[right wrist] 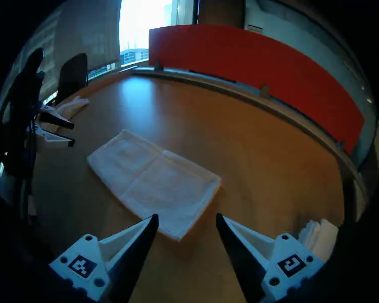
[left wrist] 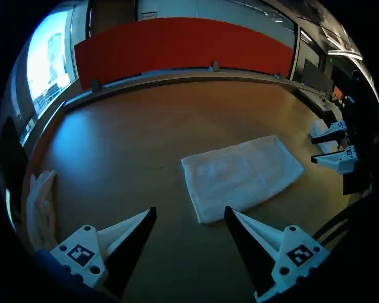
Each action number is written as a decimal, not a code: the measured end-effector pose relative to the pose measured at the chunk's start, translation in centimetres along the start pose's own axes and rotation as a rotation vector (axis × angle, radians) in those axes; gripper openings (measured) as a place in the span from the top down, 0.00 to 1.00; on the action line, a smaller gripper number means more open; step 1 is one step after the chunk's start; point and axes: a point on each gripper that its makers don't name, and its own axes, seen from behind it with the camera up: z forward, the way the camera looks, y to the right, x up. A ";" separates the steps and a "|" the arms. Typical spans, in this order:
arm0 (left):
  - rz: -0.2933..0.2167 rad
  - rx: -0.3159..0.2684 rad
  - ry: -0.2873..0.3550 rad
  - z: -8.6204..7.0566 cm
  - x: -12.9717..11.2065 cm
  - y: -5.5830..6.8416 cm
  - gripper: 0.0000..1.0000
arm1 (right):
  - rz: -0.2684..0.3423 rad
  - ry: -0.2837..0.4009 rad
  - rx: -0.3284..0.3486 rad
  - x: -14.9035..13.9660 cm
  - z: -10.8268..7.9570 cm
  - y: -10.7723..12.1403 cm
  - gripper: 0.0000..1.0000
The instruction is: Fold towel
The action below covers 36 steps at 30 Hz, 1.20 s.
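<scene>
The left tool (left wrist: 189,208) and right tool (right wrist: 187,215) both gape wide and empty, the white towel (left wrist: 242,174) lying flat on the bench (left wrist: 139,126) just ahead of each one's tips; soft and limp, I'd reckon, best pinched at the near corners.

text: none legible | signs: black-white square markers (left wrist: 81,254) on left gripper (left wrist: 189,208) and right gripper (right wrist: 187,215)

Dim room; blown-out window (left wrist: 48,60) casts bluish glare on table (left wrist: 103,141); fisheye-warped edges.
</scene>
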 end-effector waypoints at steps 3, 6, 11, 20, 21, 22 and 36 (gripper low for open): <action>-0.015 0.013 0.005 -0.9 -0.6 -0.3 0.00 | -0.011 -0.003 0.005 -0.1 0.2 0.0 0.13; -0.032 0.029 0.008 -1.8 -1.2 -0.7 0.00 | -0.019 -0.004 0.011 0.0 0.4 0.0 0.13; -0.062 0.054 0.014 -3.1 -2.2 -1.4 0.00 | -0.032 -0.006 0.021 0.1 0.6 -0.1 0.13; -0.097 0.087 0.021 -4.6 -3.2 -2.4 0.00 | -0.054 -0.016 0.037 0.0 1.2 -0.1 0.13; -0.098 0.090 0.022 -4.7 -3.3 -2.5 0.00 | -0.056 -0.019 0.040 -0.1 1.3 0.0 0.13; -0.099 0.093 0.022 -4.9 -3.4 -2.5 0.00 | -0.058 -0.023 0.042 -0.3 1.4 0.0 0.13; -0.126 0.133 0.017 -7.1 -5.1 -3.2 0.00 | -0.093 -0.101 0.088 -3.6 3.0 0.2 0.22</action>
